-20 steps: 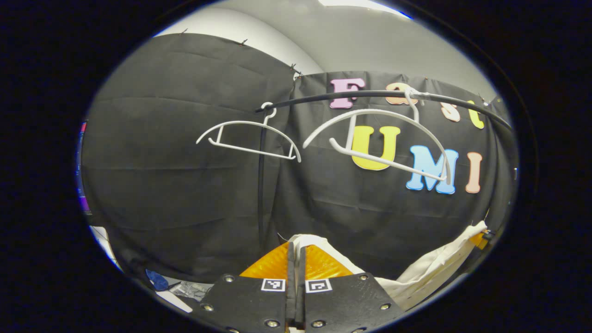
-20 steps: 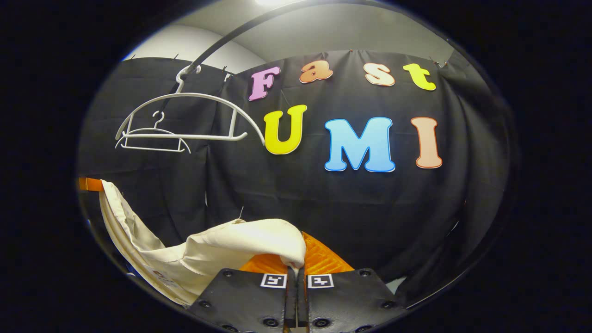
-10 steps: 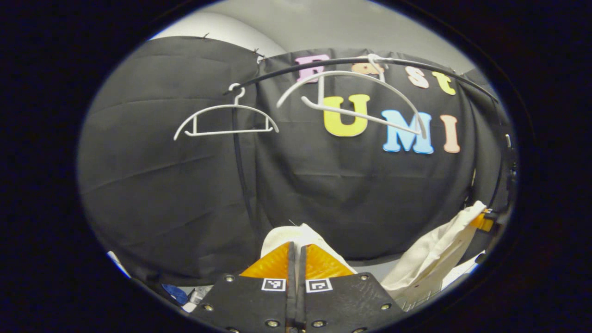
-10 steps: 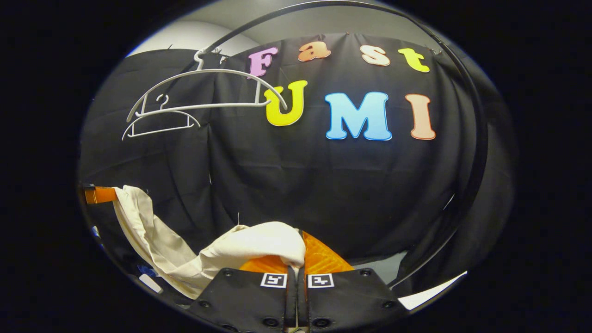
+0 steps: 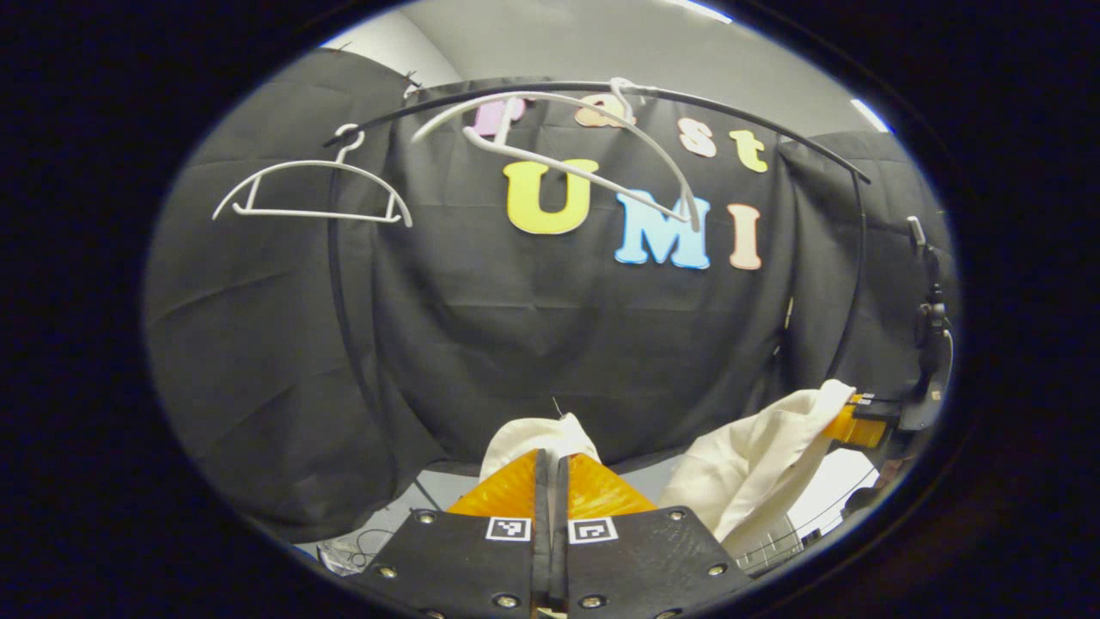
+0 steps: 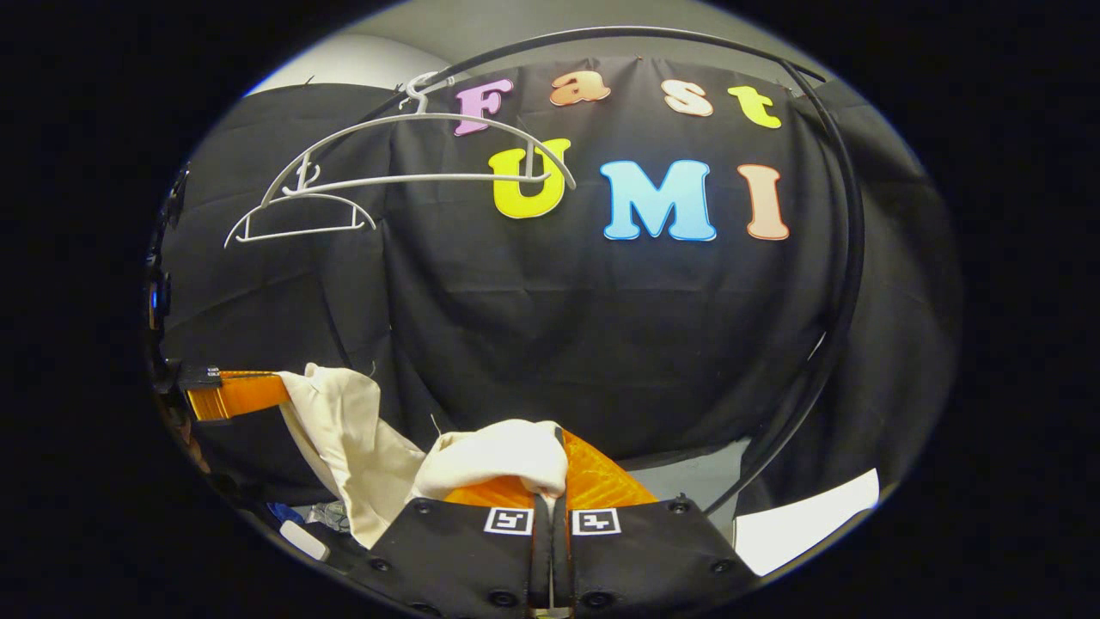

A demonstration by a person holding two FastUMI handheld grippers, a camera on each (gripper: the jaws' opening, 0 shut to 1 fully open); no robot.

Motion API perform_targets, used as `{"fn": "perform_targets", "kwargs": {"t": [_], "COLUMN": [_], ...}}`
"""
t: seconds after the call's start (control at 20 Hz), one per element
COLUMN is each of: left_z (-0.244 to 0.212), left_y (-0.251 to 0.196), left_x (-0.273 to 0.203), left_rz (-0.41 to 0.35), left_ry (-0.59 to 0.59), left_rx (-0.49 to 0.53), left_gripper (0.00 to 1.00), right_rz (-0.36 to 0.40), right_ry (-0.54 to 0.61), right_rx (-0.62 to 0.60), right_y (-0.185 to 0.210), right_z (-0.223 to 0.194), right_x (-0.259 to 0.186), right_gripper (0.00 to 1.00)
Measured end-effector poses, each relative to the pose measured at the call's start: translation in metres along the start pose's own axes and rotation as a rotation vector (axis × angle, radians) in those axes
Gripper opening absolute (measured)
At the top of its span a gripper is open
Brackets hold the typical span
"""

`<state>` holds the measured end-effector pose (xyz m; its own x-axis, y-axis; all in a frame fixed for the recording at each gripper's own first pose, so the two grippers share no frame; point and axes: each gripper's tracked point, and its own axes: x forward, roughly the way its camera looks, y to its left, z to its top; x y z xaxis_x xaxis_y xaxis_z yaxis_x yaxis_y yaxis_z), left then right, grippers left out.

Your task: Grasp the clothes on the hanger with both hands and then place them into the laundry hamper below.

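Black cloth wall behind; two bare white hangers (image 5: 314, 180) on the rail (image 5: 730, 116). Cream garment (image 5: 756, 468) off its hanger, slung between both tools: left tool (image 5: 550, 468) and right tool (image 6: 554, 473) each pinch an edge, spreading its weight for lowering.

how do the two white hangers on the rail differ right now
In the left gripper view, the left hanger hangs level, while the right hanger is tilted, its bar sloping down to the right. The left hanger looks smaller, the right hanger larger. Both are white, bare and hooked on the black rail.
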<state>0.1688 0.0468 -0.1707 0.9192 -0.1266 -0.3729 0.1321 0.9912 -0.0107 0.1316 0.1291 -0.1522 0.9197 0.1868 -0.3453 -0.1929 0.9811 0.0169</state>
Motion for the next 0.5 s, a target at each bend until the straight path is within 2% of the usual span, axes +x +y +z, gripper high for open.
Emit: {"fn": "perform_targets", "kwargs": {"t": [0.2, 0.5], "left_z": [-0.022, -0.059], "left_y": [-0.028, -0.046], "left_x": [0.007, 0.028], "left_rz": [-0.119, -0.207], "left_ry": [0.018, 0.103], "left_rx": [0.015, 0.038], "left_gripper": [0.01, 0.00], "right_rz": [-0.041, -0.127], "right_ry": [0.050, 0.146], "right_rx": [0.071, 0.134], "right_y": [0.010, 0.003], "right_z": [-0.025, -0.072], "right_x": [-0.003, -0.005], "right_gripper": [0.02, 0.02]}}
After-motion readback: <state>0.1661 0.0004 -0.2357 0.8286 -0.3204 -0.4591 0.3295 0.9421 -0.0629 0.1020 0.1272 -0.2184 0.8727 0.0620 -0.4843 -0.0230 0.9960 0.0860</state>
